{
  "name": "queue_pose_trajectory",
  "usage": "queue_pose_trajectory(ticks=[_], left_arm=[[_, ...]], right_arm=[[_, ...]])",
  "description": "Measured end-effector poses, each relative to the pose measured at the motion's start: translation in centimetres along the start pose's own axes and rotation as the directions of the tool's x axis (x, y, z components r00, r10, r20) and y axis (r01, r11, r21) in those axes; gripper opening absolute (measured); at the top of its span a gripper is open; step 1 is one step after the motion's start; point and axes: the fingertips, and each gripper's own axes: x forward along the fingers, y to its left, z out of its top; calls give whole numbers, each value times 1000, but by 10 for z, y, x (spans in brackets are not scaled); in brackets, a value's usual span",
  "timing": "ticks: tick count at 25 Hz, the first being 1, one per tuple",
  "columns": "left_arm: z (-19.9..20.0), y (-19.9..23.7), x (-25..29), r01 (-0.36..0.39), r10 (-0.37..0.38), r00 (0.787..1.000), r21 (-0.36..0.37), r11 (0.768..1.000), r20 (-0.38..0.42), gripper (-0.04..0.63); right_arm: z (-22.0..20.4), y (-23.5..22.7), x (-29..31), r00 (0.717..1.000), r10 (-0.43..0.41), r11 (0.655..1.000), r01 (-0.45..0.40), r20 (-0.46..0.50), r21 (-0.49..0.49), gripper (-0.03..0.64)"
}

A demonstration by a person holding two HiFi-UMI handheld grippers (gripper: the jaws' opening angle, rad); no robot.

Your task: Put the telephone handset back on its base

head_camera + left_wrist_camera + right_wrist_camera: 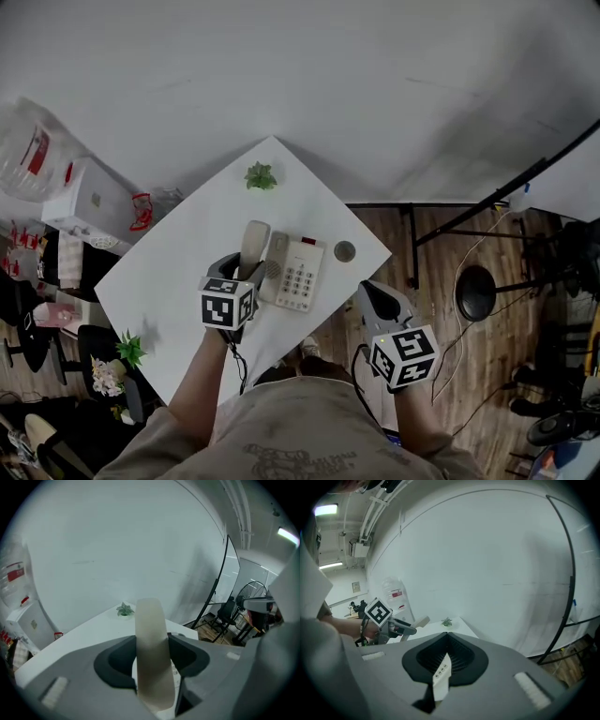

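Left gripper fingers clamped around the beige handset, just left of base on bench, right gripper fingers closed together, empty.

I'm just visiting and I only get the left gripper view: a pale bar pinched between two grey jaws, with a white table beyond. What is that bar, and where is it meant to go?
Observer: The head view shows it is the telephone handset, clamped in the left gripper. Its base sits on the table just right of the handset, with the cradle empty.
Operator: What is the other hand doing?
Observer: The right gripper hangs beyond the table's edge, right of the base and apart from it.
Operator: Is anything in the way?
Observer: Only a small round dark object on the table past the base's far right corner, clear of the cradle.
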Motion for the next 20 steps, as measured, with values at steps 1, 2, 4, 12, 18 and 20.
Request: queue_pose_trajectory(ticks=[1,2,4,12,18,20], left_arm=[[-4,0,8,-1,1,1000,0,1000,-13,224],[-8,0,16,1,-1,1000,-4,1000,-25,224],[-17,0,30,10,-11,999,-29,1000,-50,224],[-56,8,79,-9,-10,988,-120,993,-152,224],[-67,5,103,-30,12,986,-106,994,-164,224],[-68,3,107,-34,19,988,-94,995,-156,224]], right_arm=[[-4,-2,1,1000,-3,1000,3,-7,8,29],[-7,-4,3,1000,-5,1000,5,-14,16,29],[-15,-5,6,1000,-5,999,6,-30,32,29],[-47,-10,25,994,0,996,9,-105,87,28],[-63,-15,32,989,-3,994,19,-145,109,28],[-66,-17,33,988,-5,993,23,-156,113,28]])
